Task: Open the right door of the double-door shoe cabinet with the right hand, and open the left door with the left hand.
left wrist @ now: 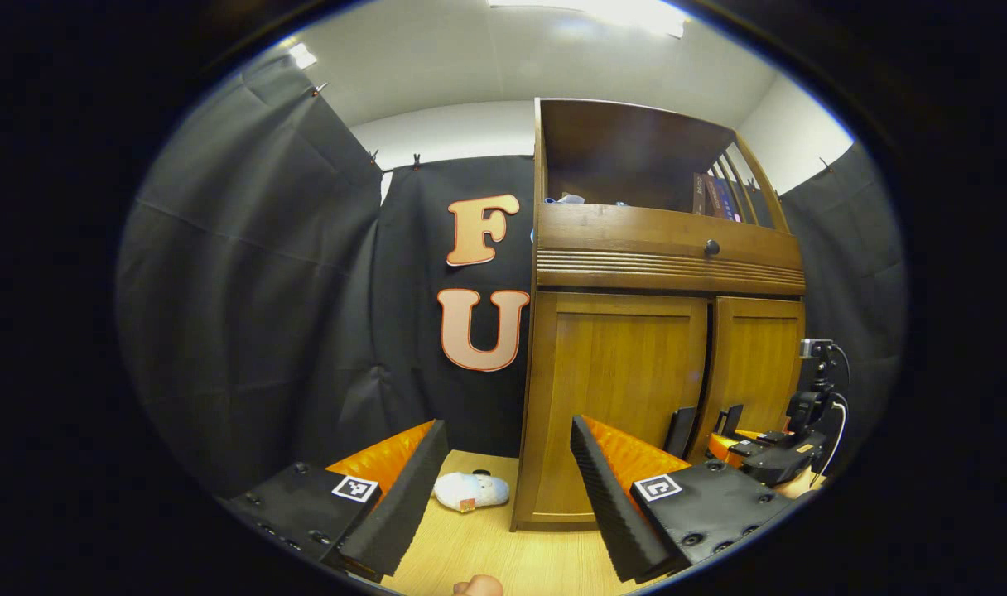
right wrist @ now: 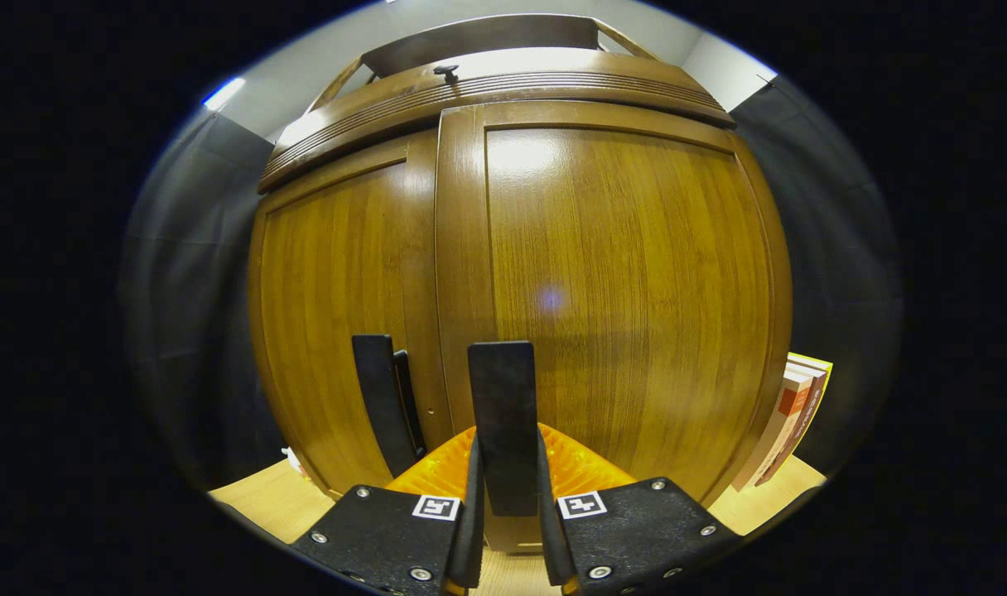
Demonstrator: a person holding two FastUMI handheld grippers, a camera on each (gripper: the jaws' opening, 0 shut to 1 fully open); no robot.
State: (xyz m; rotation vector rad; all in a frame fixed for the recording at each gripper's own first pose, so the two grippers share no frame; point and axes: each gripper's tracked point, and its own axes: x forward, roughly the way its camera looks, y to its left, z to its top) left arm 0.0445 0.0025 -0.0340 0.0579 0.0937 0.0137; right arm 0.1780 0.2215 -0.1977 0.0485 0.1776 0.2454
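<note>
The wooden shoe cabinet (left wrist: pixel 669 273) stands on a light wooden floor with both doors closed. In the left gripper view the left door (left wrist: pixel 619 389) and right door (left wrist: pixel 760 364) each carry a dark upright handle near the middle seam. My left gripper (left wrist: pixel 508 426) is open and hangs in front of the cabinet's left edge, well short of the left door handle (left wrist: pixel 680 430). In the right gripper view my right gripper (right wrist: pixel 505 463) is shut on the right door handle (right wrist: pixel 502 397), close against the right door (right wrist: pixel 628 281). The left door handle (right wrist: pixel 381 397) stands free beside it.
A small white plush toy (left wrist: pixel 470 491) lies on the floor left of the cabinet base. Books (right wrist: pixel 789 422) lean against the cabinet's right side. More books (left wrist: pixel 715 197) stand on the open top shelf above a drawer with a round knob (left wrist: pixel 711 247). Black cloth walls surround the booth.
</note>
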